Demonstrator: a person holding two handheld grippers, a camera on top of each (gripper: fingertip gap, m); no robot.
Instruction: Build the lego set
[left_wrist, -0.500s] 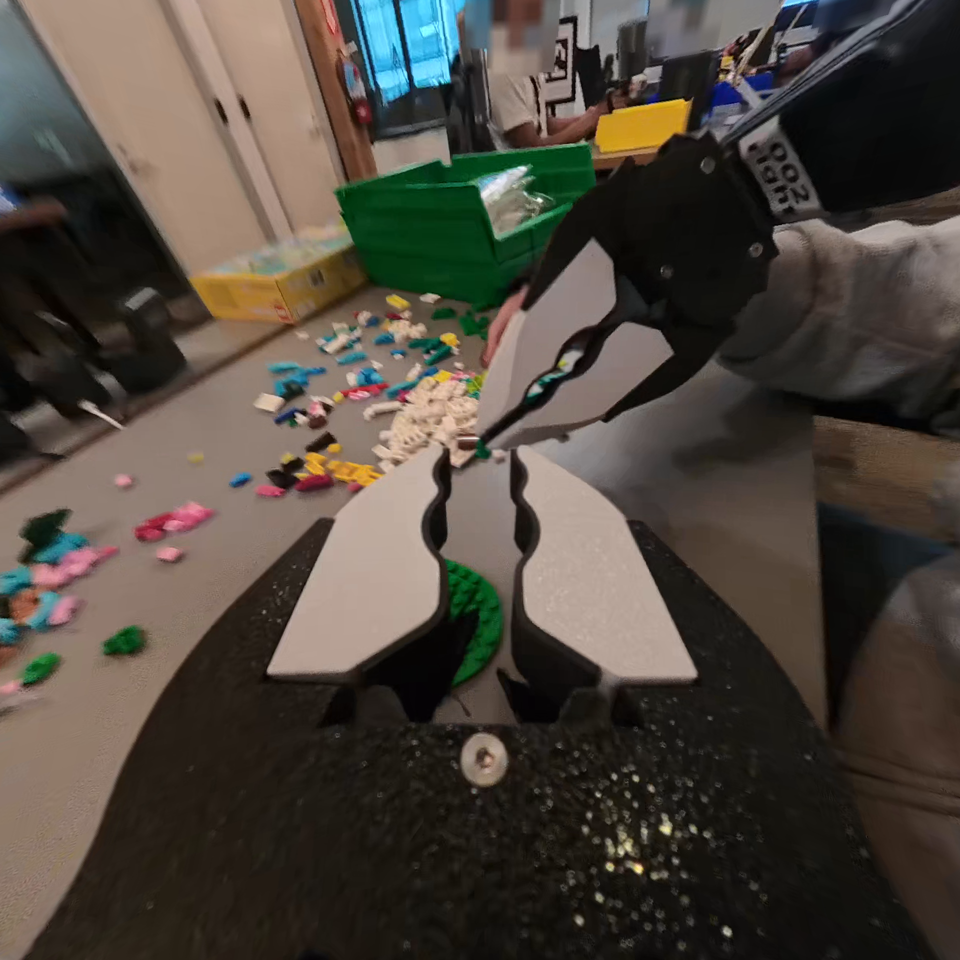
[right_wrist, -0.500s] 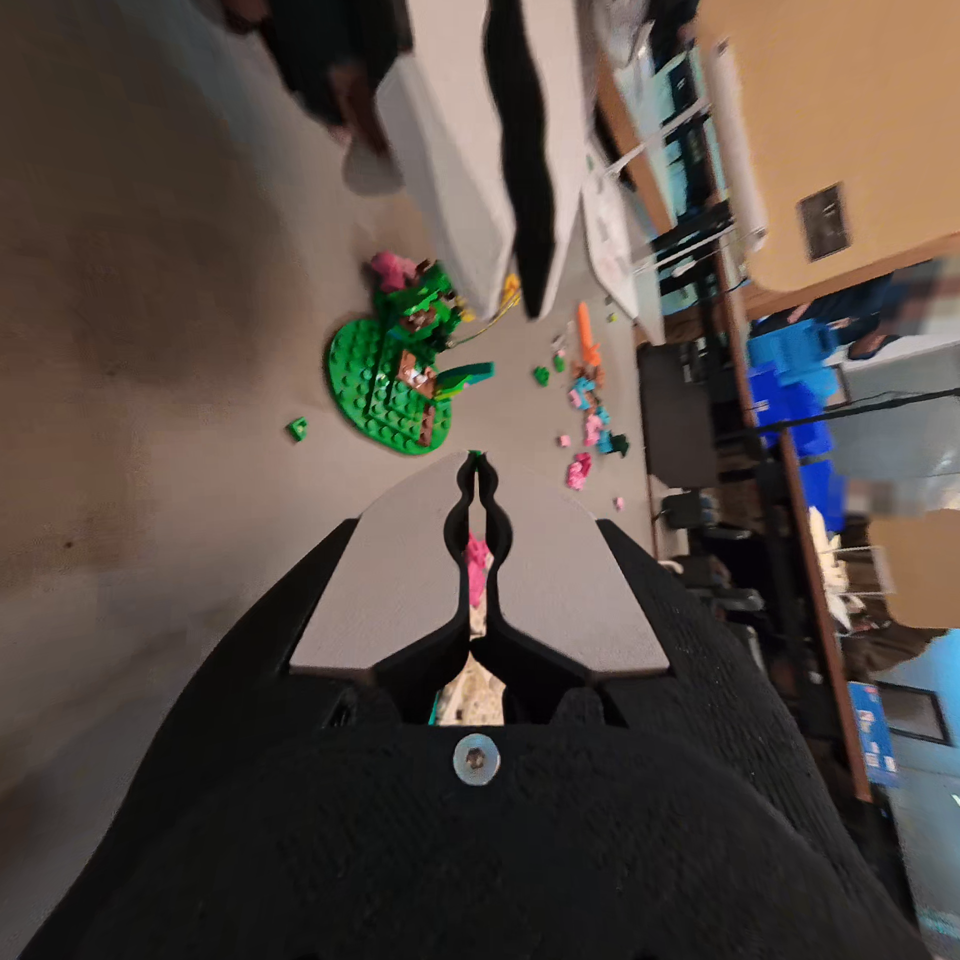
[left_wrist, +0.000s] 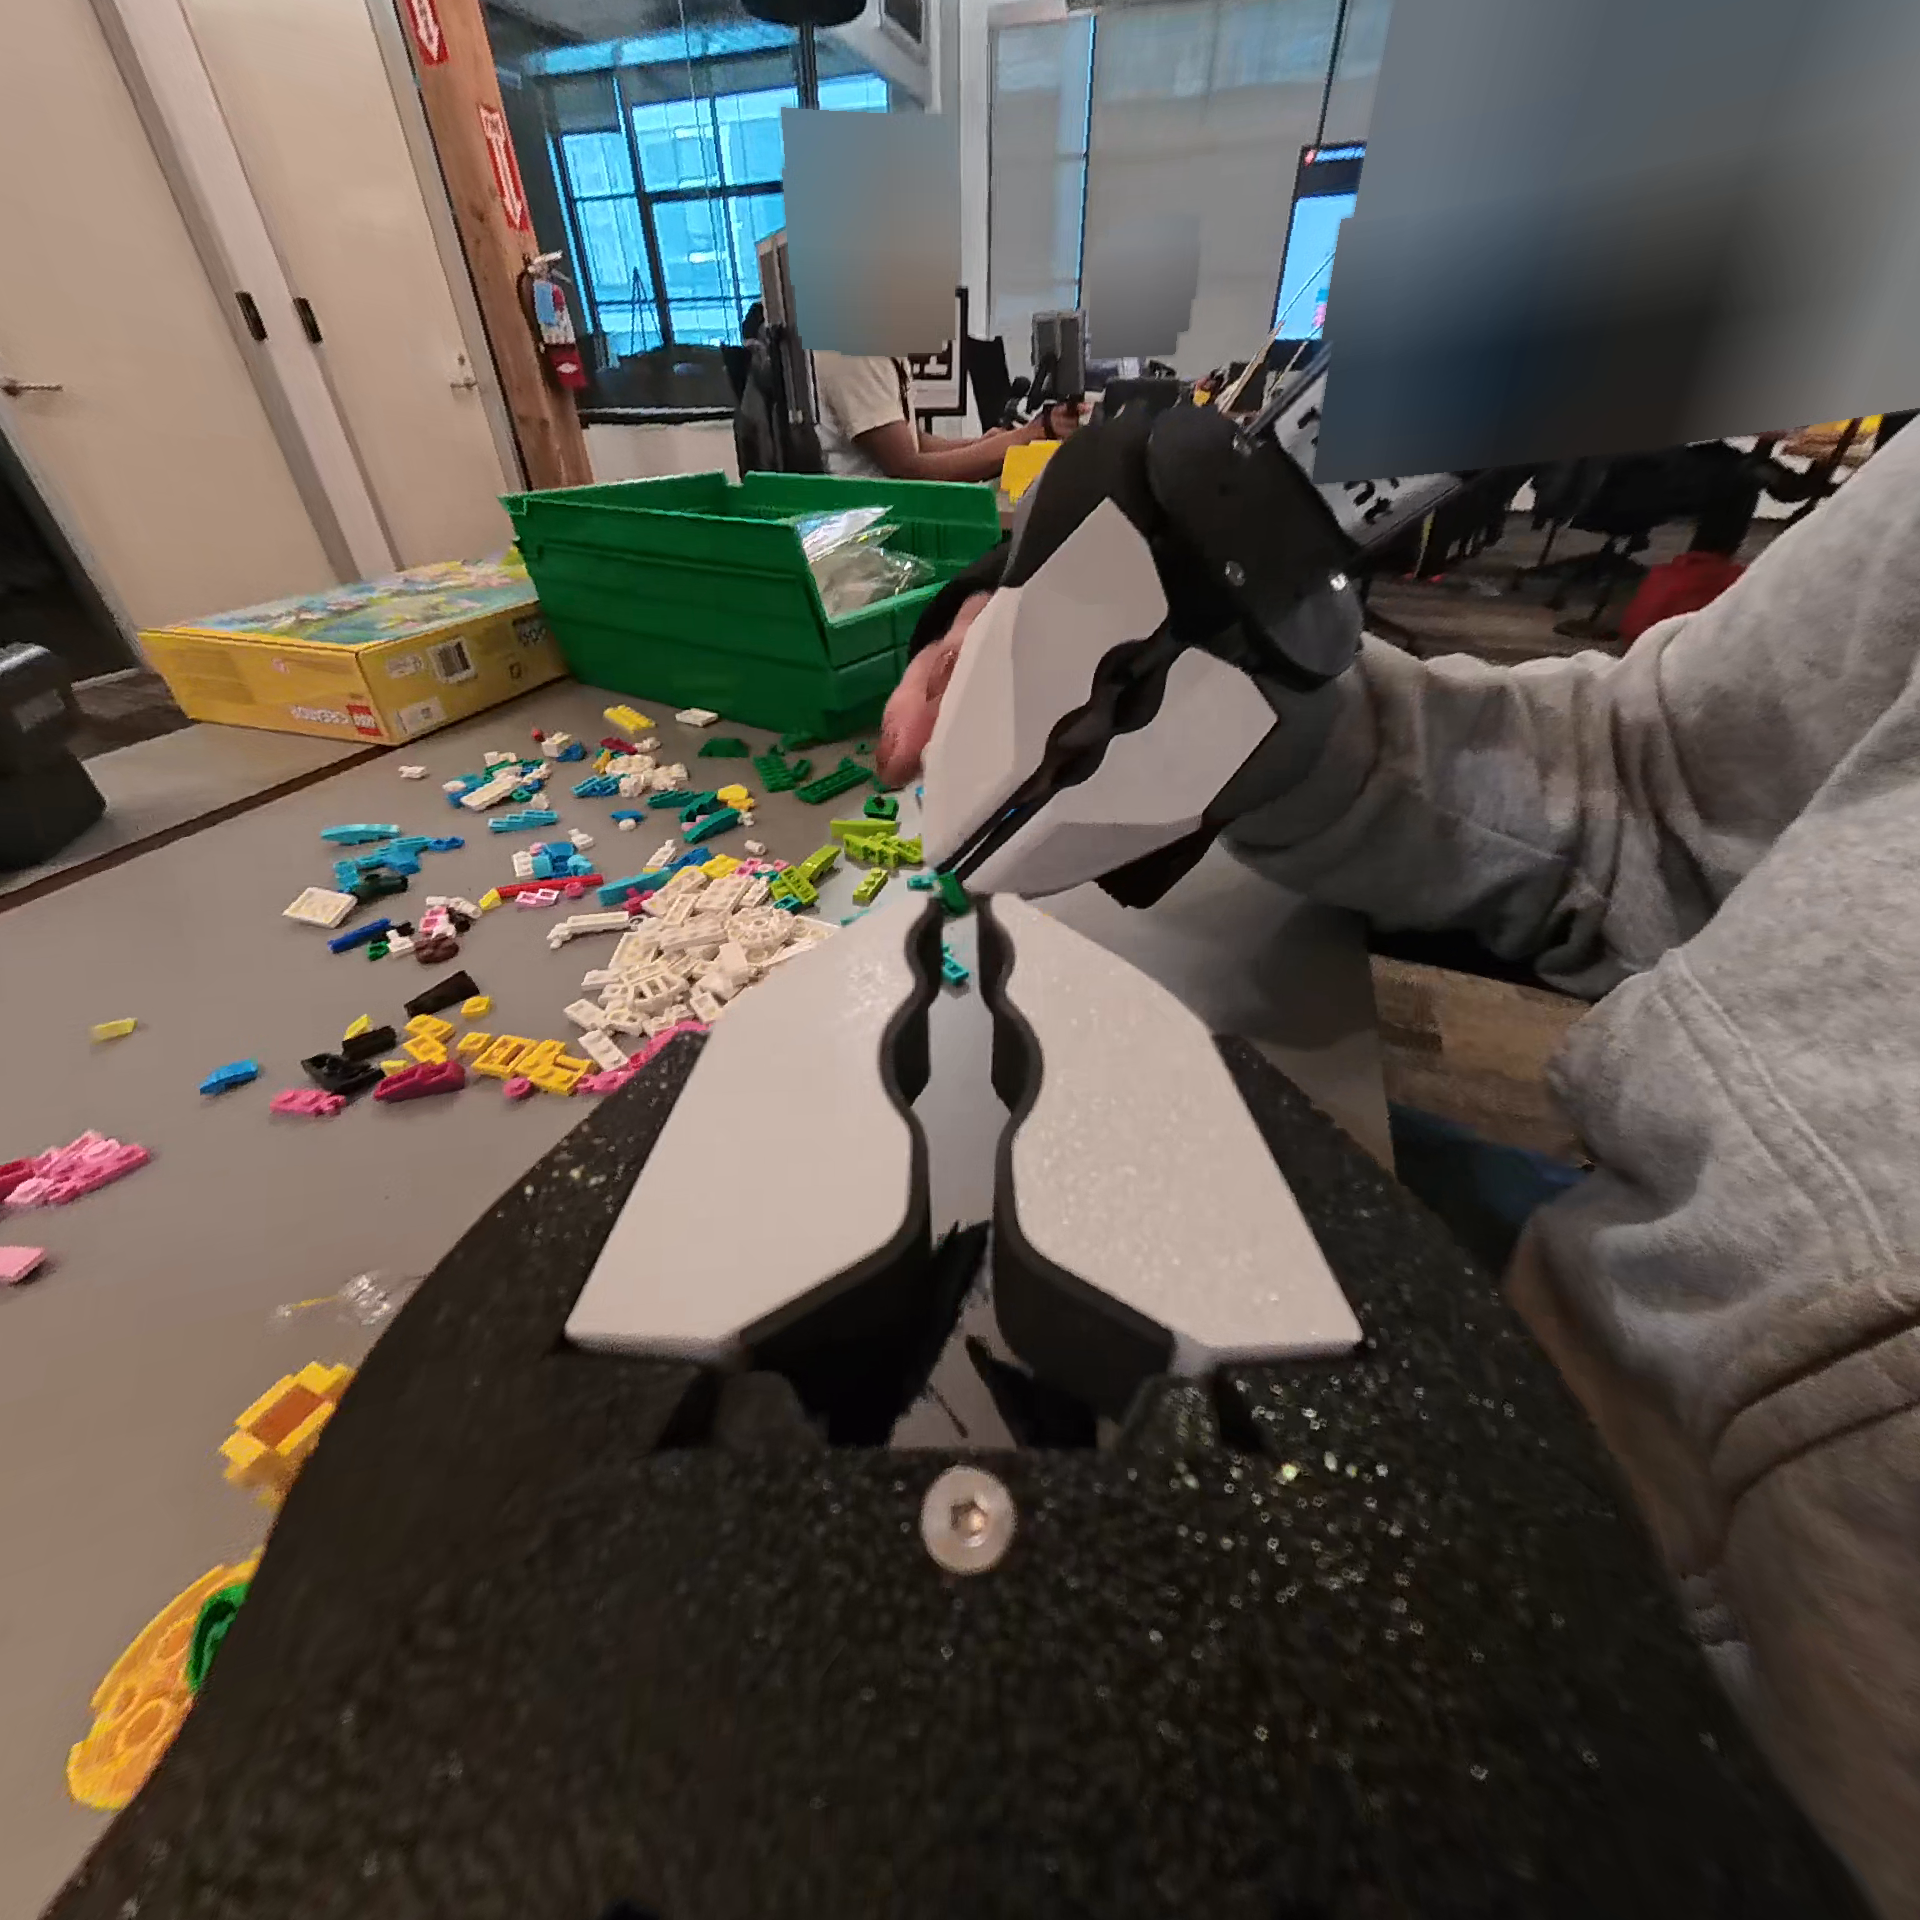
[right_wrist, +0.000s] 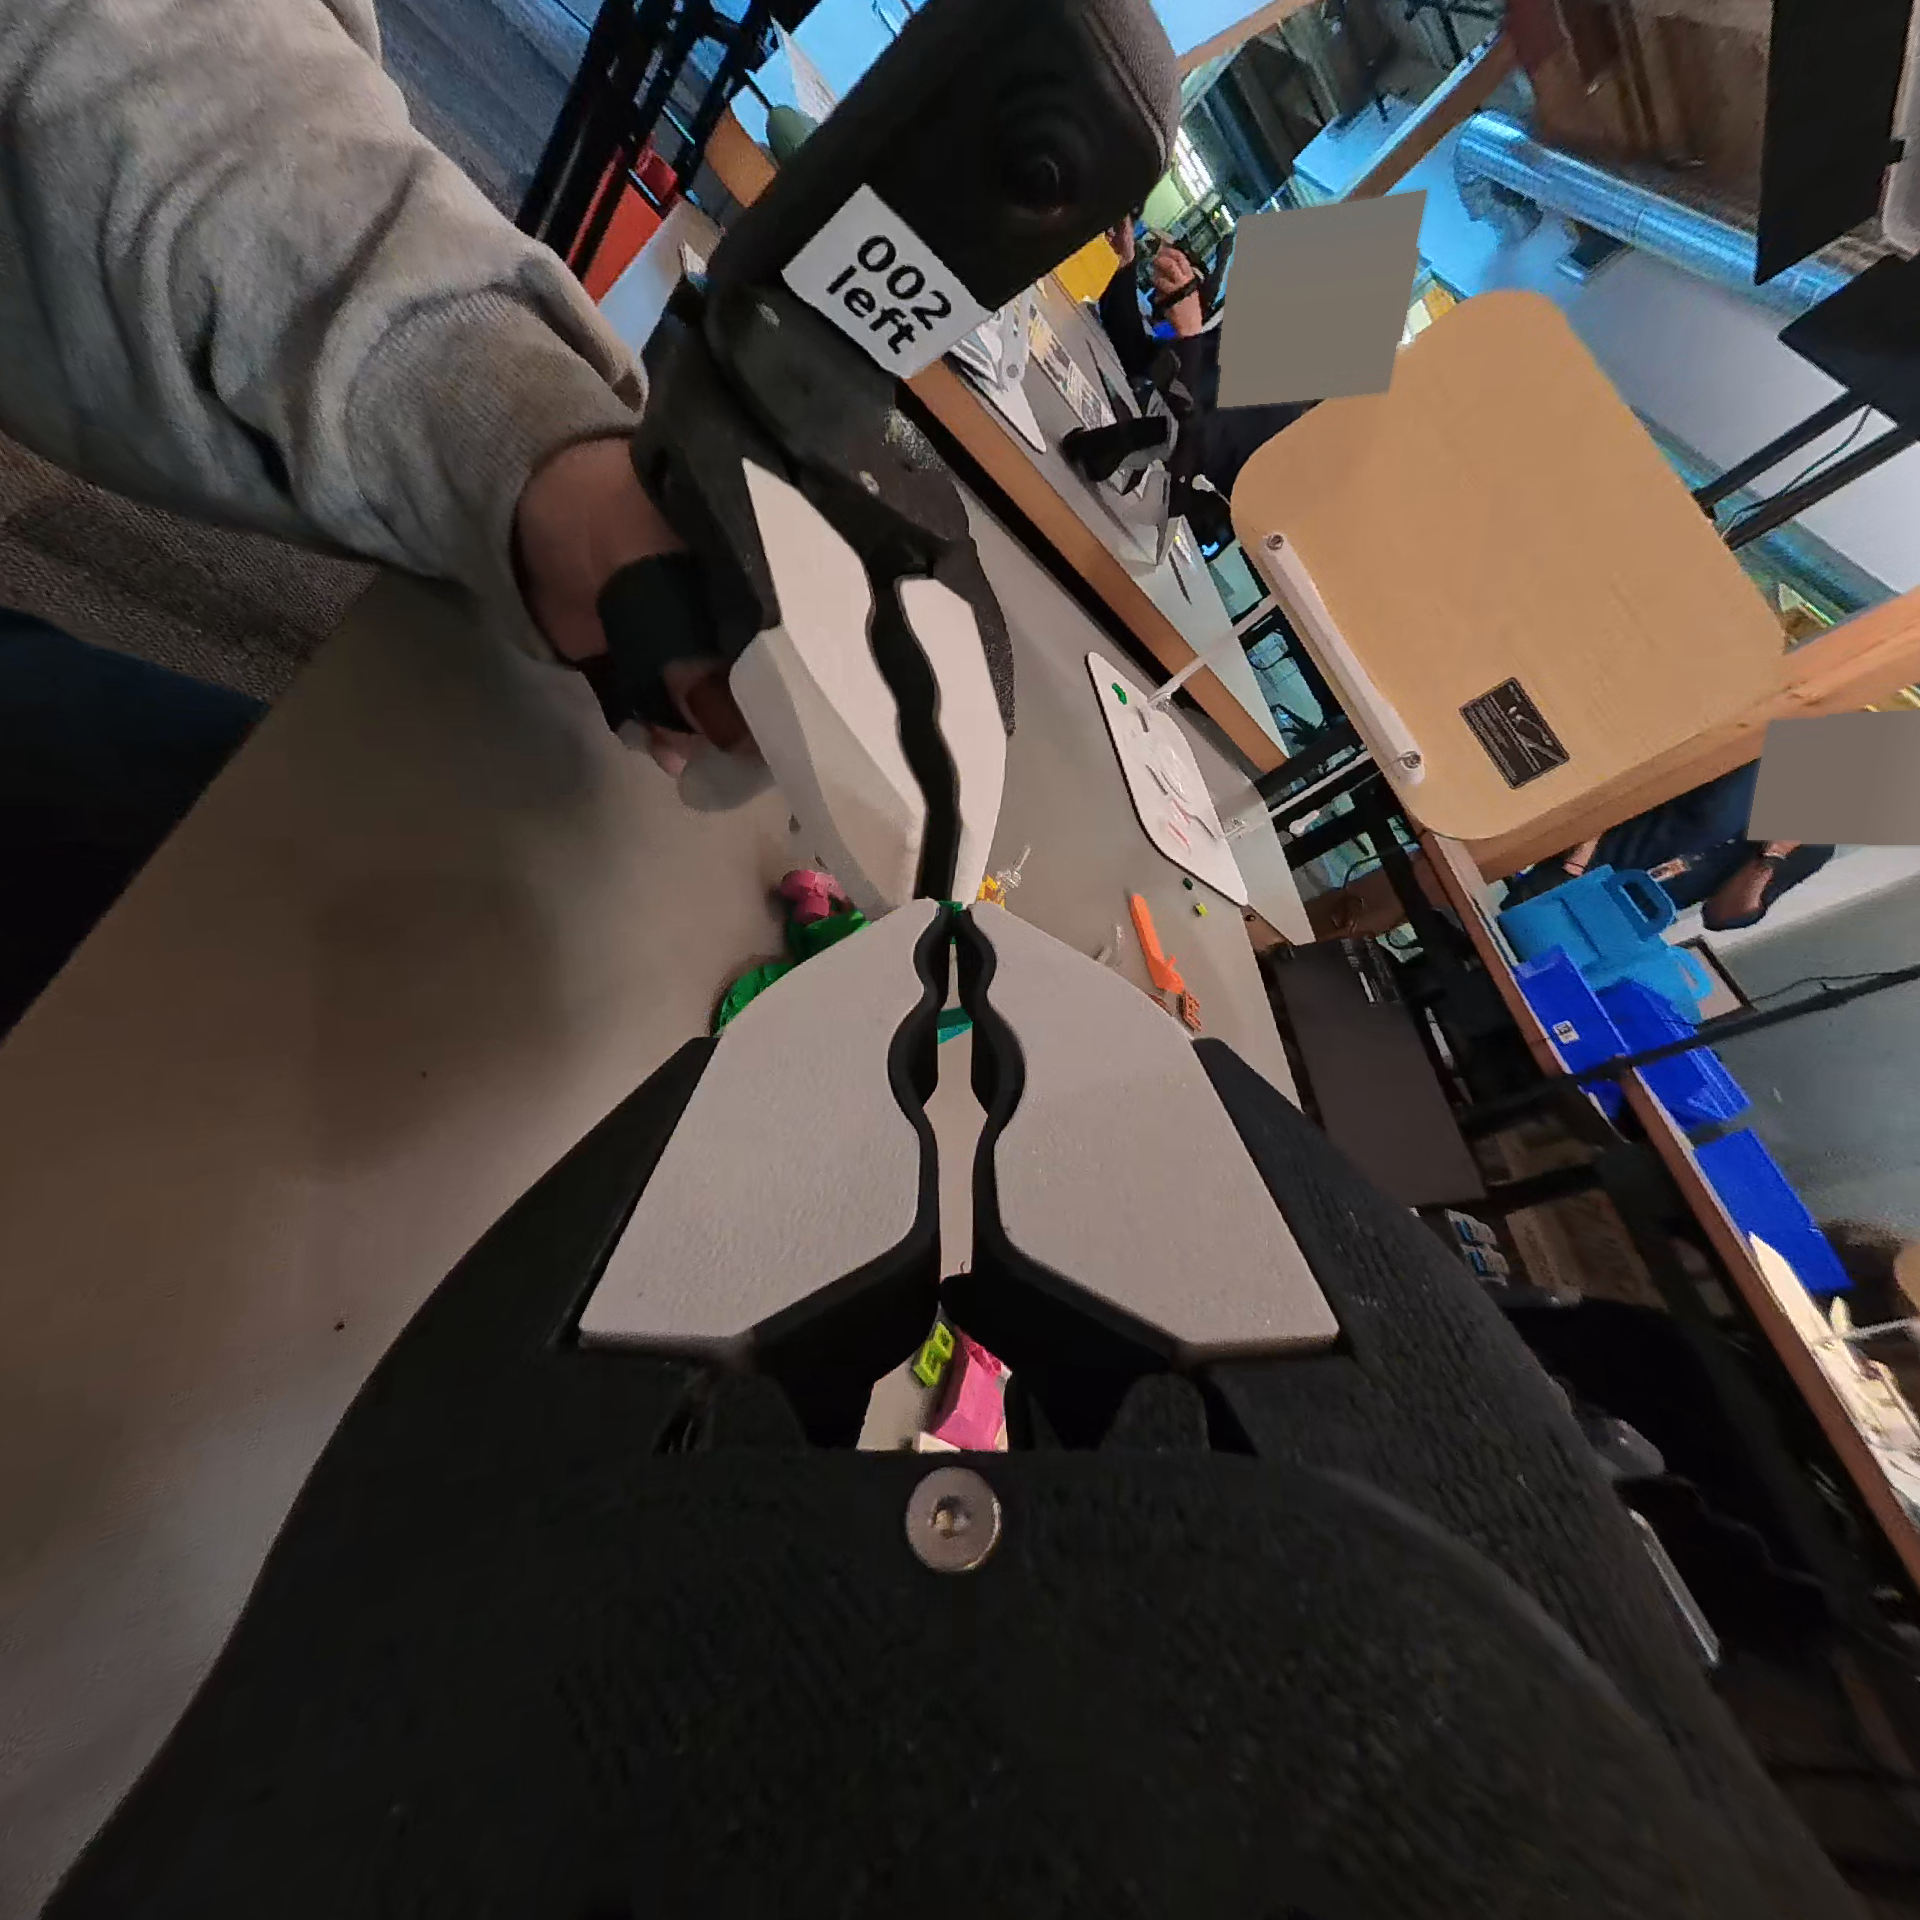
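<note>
green plastic, a small brick piece (left_wrist: 951, 894), sat where the two sets of fingertips met above the grey table (left_wrist: 260, 1195). the right gripper (left_wrist: 948, 871) had its fingers pressed together on the piece's upper end. the left gripper (left_wrist: 954, 914) pinched its lower end with tips nearly closed. beyond lay white bricks (left_wrist: 686, 961), yellow plates (left_wrist: 520, 1058), pink pieces (left_wrist: 73, 1166), a green bin (left_wrist: 707, 613) and a yellow box (left_wrist: 353, 655). a grey sleeve (left_wrist: 1558, 790) ran to the right gripper.
</note>
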